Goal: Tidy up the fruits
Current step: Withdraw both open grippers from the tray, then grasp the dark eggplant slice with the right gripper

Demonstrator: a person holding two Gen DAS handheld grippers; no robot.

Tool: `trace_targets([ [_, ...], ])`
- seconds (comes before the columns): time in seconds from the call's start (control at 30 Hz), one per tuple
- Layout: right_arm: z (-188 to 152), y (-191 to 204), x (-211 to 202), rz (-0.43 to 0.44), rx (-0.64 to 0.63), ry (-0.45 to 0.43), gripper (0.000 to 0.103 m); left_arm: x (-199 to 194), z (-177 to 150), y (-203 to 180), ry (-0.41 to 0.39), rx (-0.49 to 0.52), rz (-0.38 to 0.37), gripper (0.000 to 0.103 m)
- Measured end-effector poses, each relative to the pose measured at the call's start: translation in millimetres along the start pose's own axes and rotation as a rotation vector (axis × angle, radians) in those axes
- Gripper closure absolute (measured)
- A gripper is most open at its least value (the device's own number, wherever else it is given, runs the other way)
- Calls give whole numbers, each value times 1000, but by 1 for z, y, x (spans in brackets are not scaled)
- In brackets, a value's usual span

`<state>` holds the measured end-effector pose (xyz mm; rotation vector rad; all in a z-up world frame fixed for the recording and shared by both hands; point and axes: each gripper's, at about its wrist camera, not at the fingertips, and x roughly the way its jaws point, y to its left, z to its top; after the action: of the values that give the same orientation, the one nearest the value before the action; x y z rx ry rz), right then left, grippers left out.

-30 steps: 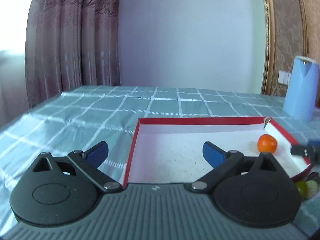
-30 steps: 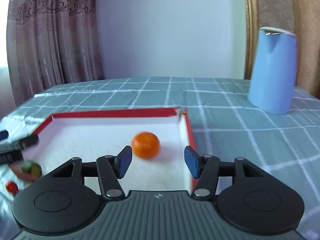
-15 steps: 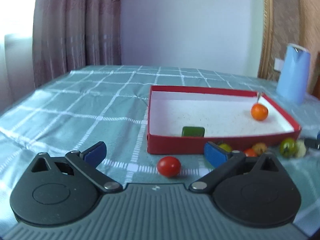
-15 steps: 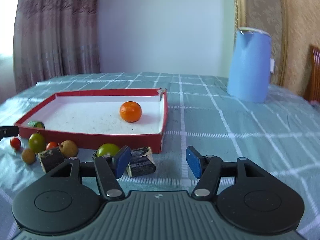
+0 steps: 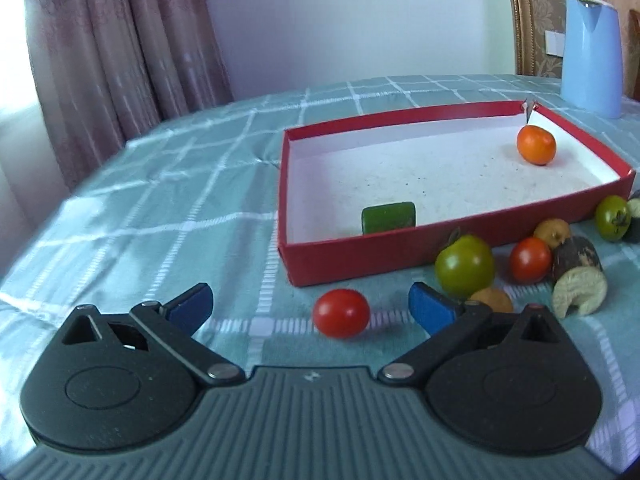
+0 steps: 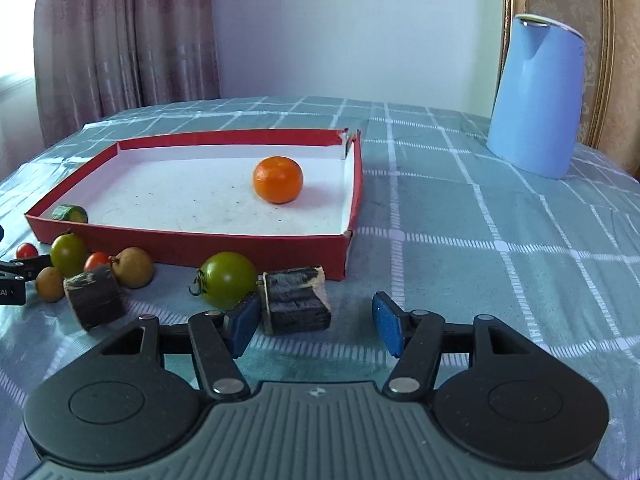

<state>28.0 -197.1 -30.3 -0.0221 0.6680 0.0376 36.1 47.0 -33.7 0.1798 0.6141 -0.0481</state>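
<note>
At the upper right of my right-wrist frame I see a pale blue jug (image 6: 536,96) standing upright on the green checked tablecloth (image 6: 500,240). Pinkish patterned curtains (image 6: 120,40) hang at the upper left, a plain white wall (image 6: 352,28) fills the middle, and a gold-framed panel (image 6: 600,8) edges the right.

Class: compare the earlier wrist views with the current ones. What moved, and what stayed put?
Both grippers pulled back from over the red box toward the loose fruit in front; the left gripper now frames a red tomato. Nothing was grasped. The orange stayed in the box, jaws open.
</note>
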Motion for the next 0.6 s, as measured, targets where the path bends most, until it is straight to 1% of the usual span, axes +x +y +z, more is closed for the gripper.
trace_targets([
  [0.13,0,1,1,-5,-7,3,41,14,4,19,53,-110,-93,0],
  [0.2,-1,1,0,-4,-7,2,41,14,4,19,48,-113,-94,0],
  [0.27,-1,0,0,-13,-2,7,35,13,3,17,45,-101,-85,0],
  [0.33,0,-3,5,-59,22,40,0,14,3,19,50,-114,-96,0],
  [0.4,0,-6,6,-62,42,50,0,13,4,18,49,-113,-95,0],
  [0.47,-1,-4,6,-69,31,47,0,14,3,18,49,-113,-95,0],
  [0.6,-1,-9,3,-57,53,34,0,14,4,19,50,-114,-95,0],
])
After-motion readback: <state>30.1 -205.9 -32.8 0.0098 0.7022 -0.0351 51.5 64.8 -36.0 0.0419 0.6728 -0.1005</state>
